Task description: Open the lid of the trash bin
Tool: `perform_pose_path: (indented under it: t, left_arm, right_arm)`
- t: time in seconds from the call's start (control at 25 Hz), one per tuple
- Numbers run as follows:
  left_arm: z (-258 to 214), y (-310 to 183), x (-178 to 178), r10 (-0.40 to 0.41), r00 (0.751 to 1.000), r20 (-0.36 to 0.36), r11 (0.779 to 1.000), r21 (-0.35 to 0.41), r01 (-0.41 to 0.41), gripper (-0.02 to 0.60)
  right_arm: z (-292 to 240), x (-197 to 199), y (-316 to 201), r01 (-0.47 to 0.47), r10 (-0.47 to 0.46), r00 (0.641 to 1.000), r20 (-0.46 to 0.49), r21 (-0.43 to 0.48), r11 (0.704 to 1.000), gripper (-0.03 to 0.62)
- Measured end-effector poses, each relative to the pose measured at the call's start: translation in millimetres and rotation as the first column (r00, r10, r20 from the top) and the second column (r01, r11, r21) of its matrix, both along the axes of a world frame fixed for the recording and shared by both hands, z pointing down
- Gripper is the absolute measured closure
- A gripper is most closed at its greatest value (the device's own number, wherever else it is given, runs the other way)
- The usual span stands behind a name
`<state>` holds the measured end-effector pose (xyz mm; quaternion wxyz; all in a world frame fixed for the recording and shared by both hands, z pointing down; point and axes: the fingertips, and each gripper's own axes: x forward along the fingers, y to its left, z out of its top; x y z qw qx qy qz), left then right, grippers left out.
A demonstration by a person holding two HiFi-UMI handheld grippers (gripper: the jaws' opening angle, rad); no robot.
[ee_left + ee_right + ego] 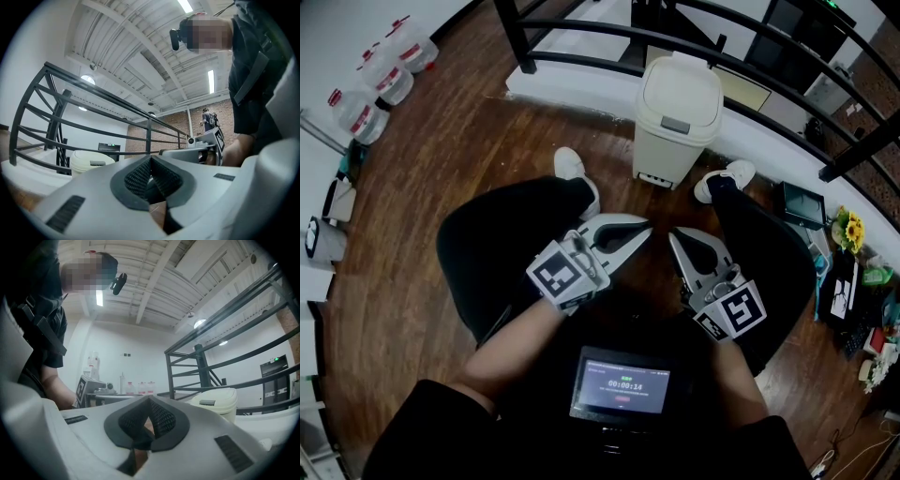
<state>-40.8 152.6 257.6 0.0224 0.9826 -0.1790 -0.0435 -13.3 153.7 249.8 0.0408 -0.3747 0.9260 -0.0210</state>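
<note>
Both tools are hovering over the person's lap, tips pointing forward and a little toward each other. The left gripper [645, 226] is showing its jaws pressed together at the tips in the left gripper view, with nothing between the ribbed black pads [139, 177]; only a small gap is opening lower down behind the tips. The right gripper [674, 234] is reading the same way in the right gripper view: its jaws are meeting at the tips, and it is carrying nothing. The two grippers are sitting near each other but apart, each with its marker cube turned up toward the head camera.

The trash bin [675, 117] is standing upright on the wooden floor [469, 141] ahead of the person, well apart from both grippers. It is sitting just beyond the two white shoes [572, 169], roughly between them, with its back close to the white ledge under the black railing [609, 33]. Its lid [680, 94] is lying down flat on the body, closed, with a grey tab at the front edge. The bin is also showing at the left of the left gripper view [89, 161] and at the right of the right gripper view [215, 401].

Several water jugs [384, 80] with red caps are standing at the far left, and a small screen [621, 382] is glowing on the person's chest.
</note>
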Motion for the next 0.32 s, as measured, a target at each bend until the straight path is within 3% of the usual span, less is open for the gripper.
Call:
perform_pose_path:
  t: [0.12,0.32]
  left_arm:
    - [8.3,0.6,-1.6,-0.003,1.0,0.029,1.0,-0.014,0.003,0.545]
    - [7.4,0.9,-2.2,-0.002,1.0,0.019,1.0,-0.014,0.002,0.544]
  right_arm:
    - [2.8,-0.2,-0.7,0.0,0.0,1.0,-0.005,-0.008,1.0,0.576]
    - [4.1,0.9,-0.6,-0.005,0.005,1.0,-0.007,-0.01,1.0,0.576]
